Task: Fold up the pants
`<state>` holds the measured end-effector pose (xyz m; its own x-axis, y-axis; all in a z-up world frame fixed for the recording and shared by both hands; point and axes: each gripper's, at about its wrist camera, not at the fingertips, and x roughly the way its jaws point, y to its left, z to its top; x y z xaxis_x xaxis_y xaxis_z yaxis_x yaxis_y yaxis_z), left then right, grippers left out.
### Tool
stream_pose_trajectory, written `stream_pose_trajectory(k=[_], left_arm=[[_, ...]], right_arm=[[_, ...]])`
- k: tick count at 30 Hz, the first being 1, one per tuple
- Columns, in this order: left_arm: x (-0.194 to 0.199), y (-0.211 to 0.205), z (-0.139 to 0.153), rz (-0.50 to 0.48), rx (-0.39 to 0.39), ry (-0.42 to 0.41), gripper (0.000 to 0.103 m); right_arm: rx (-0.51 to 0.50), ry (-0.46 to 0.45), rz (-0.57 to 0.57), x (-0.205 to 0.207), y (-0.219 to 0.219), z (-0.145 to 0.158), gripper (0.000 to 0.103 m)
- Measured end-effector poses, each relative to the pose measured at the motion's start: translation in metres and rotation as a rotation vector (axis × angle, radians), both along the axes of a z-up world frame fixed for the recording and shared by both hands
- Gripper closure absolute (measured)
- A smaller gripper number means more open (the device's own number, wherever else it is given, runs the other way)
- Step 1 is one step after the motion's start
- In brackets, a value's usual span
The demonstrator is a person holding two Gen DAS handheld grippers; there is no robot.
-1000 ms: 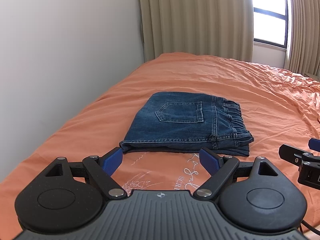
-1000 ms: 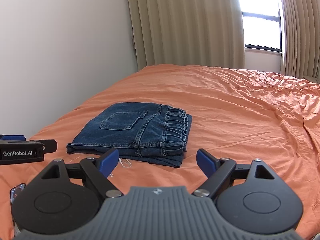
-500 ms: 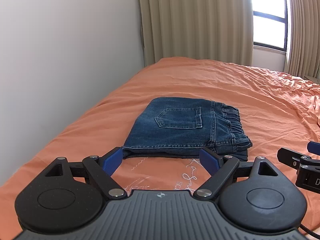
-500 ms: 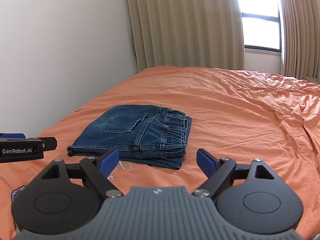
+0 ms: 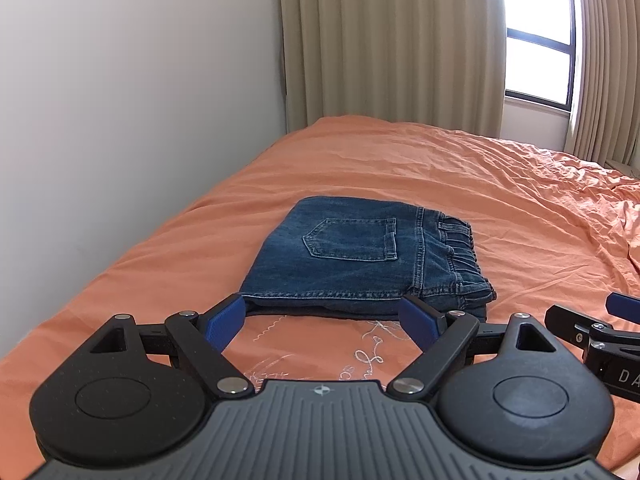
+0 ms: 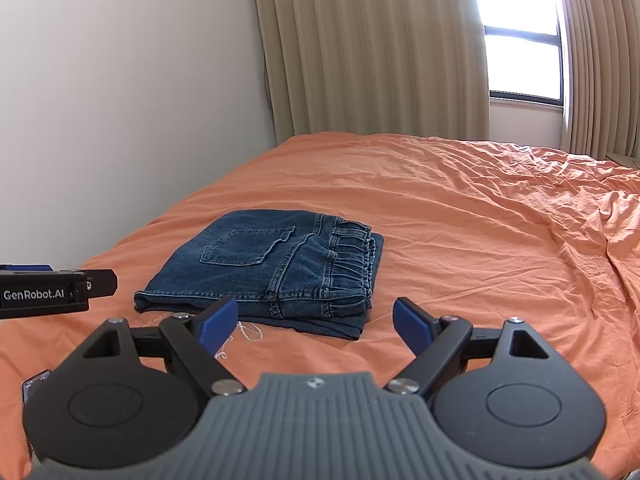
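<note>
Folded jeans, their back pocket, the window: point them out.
Folded jeans (image 6: 280,280), right wrist view, upper denim layer.
Back pocket (image 5: 352,240), left wrist view, pocket centre.
Window (image 6: 520,64), right wrist view, bright pane.

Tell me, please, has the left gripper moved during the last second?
Yes. The left gripper has tilted downward: in its own view the folded jeans and curtain sit higher above its open fingers, which point at the jeans' near edge.

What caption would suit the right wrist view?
Folded jeans on an orange bed, open right gripper in front, left gripper alongside.
</note>
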<state>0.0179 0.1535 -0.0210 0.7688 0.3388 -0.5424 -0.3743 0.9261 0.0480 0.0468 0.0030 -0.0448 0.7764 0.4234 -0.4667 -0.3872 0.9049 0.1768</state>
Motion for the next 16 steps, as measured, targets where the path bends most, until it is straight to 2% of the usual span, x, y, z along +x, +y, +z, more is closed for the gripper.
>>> stream_pose_trajectory(k=[16], left_arm=[[-0.0016, -0.0041, 0.0036, -0.015, -0.009, -0.013, 0.002]], right_arm=[[0.007, 0.002, 0.002, -0.0032, -0.0040, 0.0013, 0.022]])
